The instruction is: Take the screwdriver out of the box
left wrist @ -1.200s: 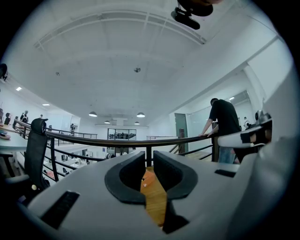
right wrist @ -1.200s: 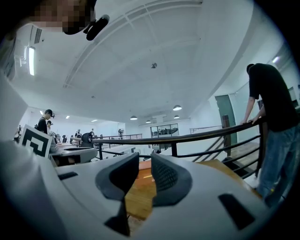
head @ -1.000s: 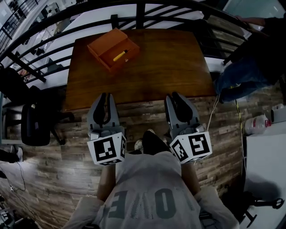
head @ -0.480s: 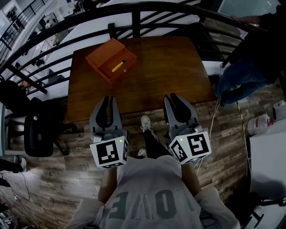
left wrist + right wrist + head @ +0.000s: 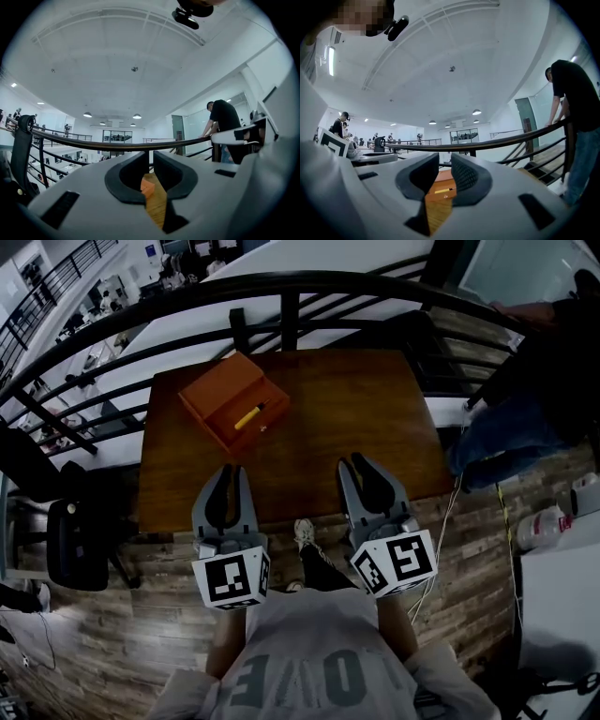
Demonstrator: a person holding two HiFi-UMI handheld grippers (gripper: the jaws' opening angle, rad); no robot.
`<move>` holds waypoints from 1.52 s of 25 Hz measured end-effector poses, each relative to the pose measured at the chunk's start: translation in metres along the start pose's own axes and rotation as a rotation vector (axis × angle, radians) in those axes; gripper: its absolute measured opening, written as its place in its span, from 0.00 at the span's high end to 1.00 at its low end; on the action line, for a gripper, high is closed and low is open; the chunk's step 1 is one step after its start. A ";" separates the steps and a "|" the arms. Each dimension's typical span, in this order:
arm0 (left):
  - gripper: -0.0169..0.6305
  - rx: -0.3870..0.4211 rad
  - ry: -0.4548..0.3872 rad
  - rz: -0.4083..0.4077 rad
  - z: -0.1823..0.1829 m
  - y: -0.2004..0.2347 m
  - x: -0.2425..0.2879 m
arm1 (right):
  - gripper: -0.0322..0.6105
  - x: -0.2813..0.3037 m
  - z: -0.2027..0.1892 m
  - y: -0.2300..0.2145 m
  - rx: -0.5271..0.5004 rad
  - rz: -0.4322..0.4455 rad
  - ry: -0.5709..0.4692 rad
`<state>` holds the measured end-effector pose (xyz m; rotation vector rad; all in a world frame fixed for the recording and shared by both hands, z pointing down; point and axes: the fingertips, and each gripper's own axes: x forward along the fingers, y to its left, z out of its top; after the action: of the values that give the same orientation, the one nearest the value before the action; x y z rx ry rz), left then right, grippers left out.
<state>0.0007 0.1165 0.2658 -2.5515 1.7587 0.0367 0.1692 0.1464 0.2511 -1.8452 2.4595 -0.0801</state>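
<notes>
Yellow screwdriver (image 5: 248, 416) lies in orange box (image 5: 217, 388) | my left hand-held gripper (image 5: 225, 474), right hand-held gripper (image 5: 352, 463): pressed together, empty, short of it | next, I judge: reach, spread, pinch

Both units are the same build. Left gripper (image 5: 230, 474) and right gripper (image 5: 352, 463): light-grey shells with black curved jaw liners. Each has a white cube with black square markers at its 6 o'clock end: left cube (image 5: 232, 579), right cube (image 5: 394, 563). In the right gripper view, the pad (image 5: 465, 176) at 3 o'clock has a dotted grip texture, and a dark rectangular slot (image 5: 534, 206) sits at 5 o'clock. Operator wears a light-grey T-shirt (image 5: 319, 652) with big dark lettering, dark trousers (image 5: 323, 563) and a pale shoe (image 5: 304, 532).
</notes>
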 end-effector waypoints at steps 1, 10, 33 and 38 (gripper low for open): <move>0.88 0.000 -0.001 0.003 0.001 0.000 0.007 | 0.81 0.008 0.000 -0.003 -0.001 0.008 0.001; 0.88 0.011 -0.005 0.057 0.016 0.016 0.099 | 0.81 0.098 0.005 -0.045 -0.011 0.088 0.022; 0.88 0.041 0.038 0.156 0.017 0.063 0.221 | 0.75 0.244 -0.022 -0.072 0.047 0.287 0.127; 0.88 0.031 0.036 0.130 0.020 0.062 0.227 | 0.75 0.246 -0.016 -0.073 0.059 0.272 0.118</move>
<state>0.0235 -0.1170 0.2349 -2.4275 1.9197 -0.0320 0.1690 -0.1101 0.2679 -1.5077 2.7294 -0.2508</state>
